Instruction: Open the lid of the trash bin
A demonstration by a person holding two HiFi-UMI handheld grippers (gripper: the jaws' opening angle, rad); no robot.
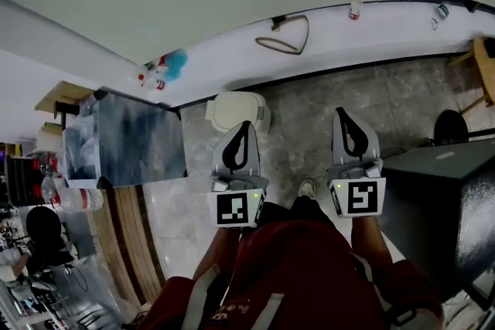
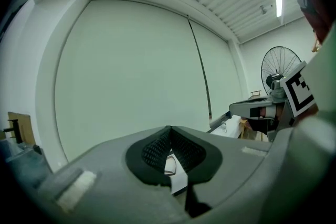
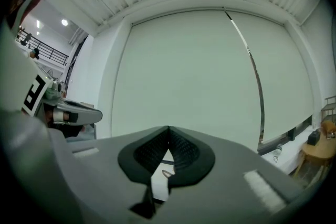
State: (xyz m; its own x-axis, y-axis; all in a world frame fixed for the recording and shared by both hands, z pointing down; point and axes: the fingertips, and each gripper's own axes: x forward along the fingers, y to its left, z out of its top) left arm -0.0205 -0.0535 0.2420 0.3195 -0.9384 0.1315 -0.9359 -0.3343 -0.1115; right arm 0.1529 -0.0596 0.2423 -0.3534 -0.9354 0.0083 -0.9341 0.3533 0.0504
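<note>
The white trash bin [image 1: 234, 109] stands on the stone floor against the base of the wall, with its lid down. In the head view my left gripper [image 1: 245, 125] points toward the bin, and its tip overlaps the bin's near edge. My right gripper [image 1: 341, 113] is held parallel to it, off to the bin's right. Both are shut with nothing between the pads. The left gripper view shows its closed jaws [image 2: 170, 128] before a pale wall, as does the right gripper view [image 3: 168, 128]. The bin is hidden in both gripper views.
A shiny grey box [image 1: 124, 139] sits on a wooden table at the left. A dark cabinet [image 1: 441, 197] stands at the right, with a wooden stool [image 1: 483, 69] beyond it. A white ledge [image 1: 387, 19] carries a bottle [image 1: 355, 5] and a cable loop [image 1: 286, 36]. A fan [image 2: 281, 63] stands nearby.
</note>
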